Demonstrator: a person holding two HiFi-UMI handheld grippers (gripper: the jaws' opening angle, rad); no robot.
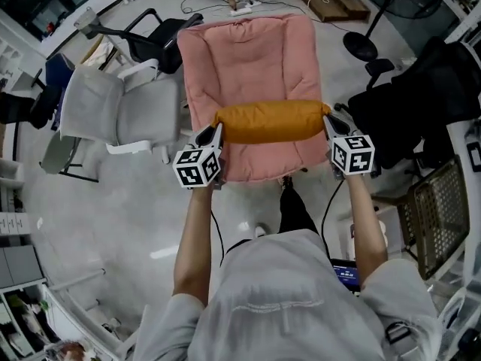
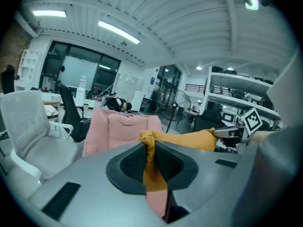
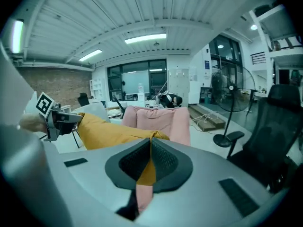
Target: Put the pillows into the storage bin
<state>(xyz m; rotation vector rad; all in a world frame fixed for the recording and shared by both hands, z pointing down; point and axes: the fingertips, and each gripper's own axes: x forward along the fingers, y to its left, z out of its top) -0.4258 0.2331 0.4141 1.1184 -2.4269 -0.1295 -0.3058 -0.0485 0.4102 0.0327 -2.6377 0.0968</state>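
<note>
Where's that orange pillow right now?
In the head view the orange pillow is at the centre, held level over the pink chair, with the left gripper pinching its left end and the right gripper its right end.

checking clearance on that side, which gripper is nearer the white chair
Left. The left gripper grips the orange pillow at the end toward the white chair; the right gripper grips the far end, across the pink cushion.
</note>
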